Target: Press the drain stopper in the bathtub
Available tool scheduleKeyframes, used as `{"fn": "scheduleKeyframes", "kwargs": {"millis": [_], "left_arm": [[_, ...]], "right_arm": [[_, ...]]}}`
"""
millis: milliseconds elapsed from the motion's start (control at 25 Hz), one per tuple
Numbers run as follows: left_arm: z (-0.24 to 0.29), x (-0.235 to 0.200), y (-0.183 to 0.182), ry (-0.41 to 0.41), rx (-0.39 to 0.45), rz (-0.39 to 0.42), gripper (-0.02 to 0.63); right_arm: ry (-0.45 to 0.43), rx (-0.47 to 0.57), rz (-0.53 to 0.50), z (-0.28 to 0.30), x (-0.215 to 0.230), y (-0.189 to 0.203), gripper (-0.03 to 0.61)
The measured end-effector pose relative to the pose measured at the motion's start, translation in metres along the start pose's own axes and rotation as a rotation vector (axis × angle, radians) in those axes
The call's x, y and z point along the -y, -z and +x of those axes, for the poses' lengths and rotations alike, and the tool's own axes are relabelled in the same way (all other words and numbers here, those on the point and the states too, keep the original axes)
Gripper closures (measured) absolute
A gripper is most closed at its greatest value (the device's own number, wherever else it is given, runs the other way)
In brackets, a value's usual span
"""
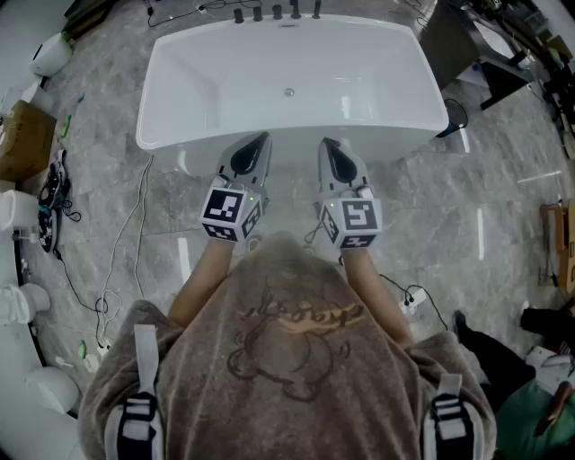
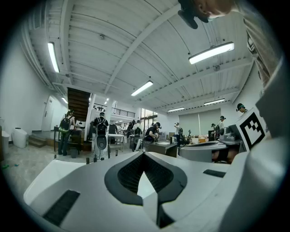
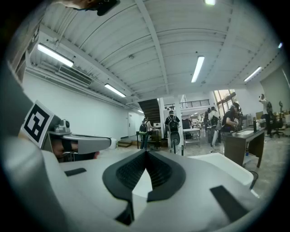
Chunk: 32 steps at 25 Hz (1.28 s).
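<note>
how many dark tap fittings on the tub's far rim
5 tap fittings, side by side in a row at the middle of the far rim of the bathtub; tiny here, others may be hidden.

my head camera looks steeply down onto the bathtub (image 1: pixel 287 63). cameras on my left gripper (image 1: pixel 262 139) and right gripper (image 1: pixel 326 143) sit close behind the jaws, facing outward and slightly up; both catch the staircase (image 2: pixel 78 97).

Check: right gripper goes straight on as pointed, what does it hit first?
Probably nothing near. The right gripper points about level across the tub near rim, and its own view shows open room ahead. Clearance over the rim is unclear from above.
</note>
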<state>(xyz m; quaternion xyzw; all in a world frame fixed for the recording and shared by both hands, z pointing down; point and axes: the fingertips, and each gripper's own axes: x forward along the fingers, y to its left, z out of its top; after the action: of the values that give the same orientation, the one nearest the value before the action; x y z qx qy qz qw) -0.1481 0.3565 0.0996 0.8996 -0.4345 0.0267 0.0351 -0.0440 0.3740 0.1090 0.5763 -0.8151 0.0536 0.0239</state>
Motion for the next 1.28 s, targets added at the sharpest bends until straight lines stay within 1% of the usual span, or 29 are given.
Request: {"fn": "scheduleKeyframes", "kwargs": {"millis": [400,680,920,1080,1280], "left_arm": [[0.005,0.008,0.003,-0.001,-0.009,0.016,0.614],[0.01,0.014,0.005,-0.031,-0.012,0.021,0.614],[0.014,0.026,0.013,-0.063,0.001,0.003,0.614],[0.021,0.031,0.011,-0.082,0.003,0.011,0.614],[0.026,0.022,0.014,-0.097,0.01,0.004,0.614]], "right_arm": [[-0.012,0.002,0.009,-0.002,0.005,0.004,0.58],[-0.045,0.019,0.014,-0.003,0.016,0.0,0.578],[-0.087,0.027,0.007,-0.008,0.025,0.004,0.578],[-0.106,0.033,0.009,-0.004,0.035,0.002,0.578],[-0.115,0.033,0.003,0.005,0.038,0.007,0.578]]}}
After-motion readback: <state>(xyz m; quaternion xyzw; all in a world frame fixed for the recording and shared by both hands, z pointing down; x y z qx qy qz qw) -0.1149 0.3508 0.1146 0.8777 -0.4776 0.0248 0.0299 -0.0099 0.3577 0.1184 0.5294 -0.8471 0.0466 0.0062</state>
